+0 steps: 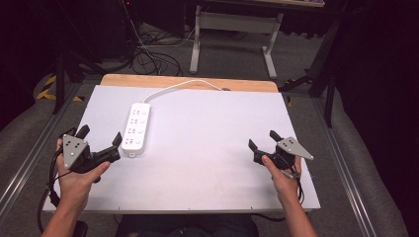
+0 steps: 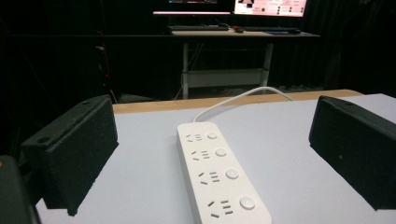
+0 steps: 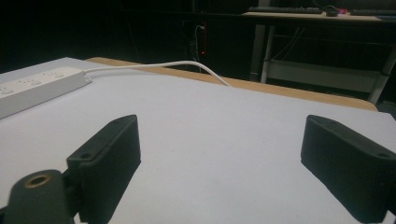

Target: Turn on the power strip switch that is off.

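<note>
White power strip lies flat on the white counter, toward its left half, sockets up, its cord running off the far wooden edge. Left tongs sit just left of the strip's near end — jaws spread wide, nothing between the pads; in the left gripper view the strip lies ahead between the two jaws, untouched. Right tongs rest well to the right of the strip — jaws spread, holding nothing, bare counter between them.
</note>
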